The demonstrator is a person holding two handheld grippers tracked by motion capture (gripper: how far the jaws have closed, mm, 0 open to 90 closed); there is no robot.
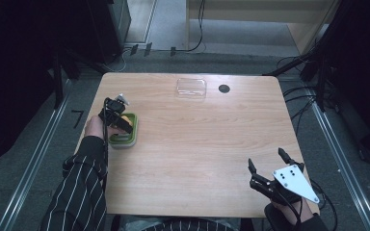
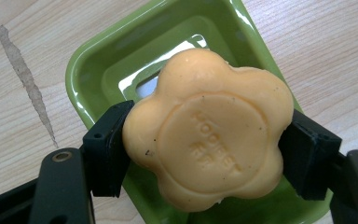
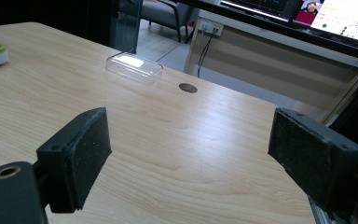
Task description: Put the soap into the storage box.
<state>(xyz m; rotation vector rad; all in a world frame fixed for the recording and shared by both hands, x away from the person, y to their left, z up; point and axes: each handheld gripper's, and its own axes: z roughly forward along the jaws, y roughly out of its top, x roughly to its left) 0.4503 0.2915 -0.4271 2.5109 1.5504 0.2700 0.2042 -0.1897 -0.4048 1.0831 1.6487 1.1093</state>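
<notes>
Left tool [image 2: 207, 140] pinches the soap [image 2: 208, 128] just above the green dish [image 2: 88, 70] near the desk's left edge; right tool [image 3: 200, 154] spread, idle.

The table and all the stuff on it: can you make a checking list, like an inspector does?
Surface: wooden table, with a dark streak in the grain near the dish and a small dark round hole at the far edge.
Job's things: orange flower-shaped soap held over the green soap dish; clear plastic lid lying at the far edge.
Clutter: nothing seen.
Grippers: left gripper shut on the soap; right gripper open, holding nothing, at the near right corner.
Cables: black cable trailing from the right gripper; more cables on the floor beyond the table.
Surroundings: grey floor, dark stands, a pale wooden desk behind.
</notes>
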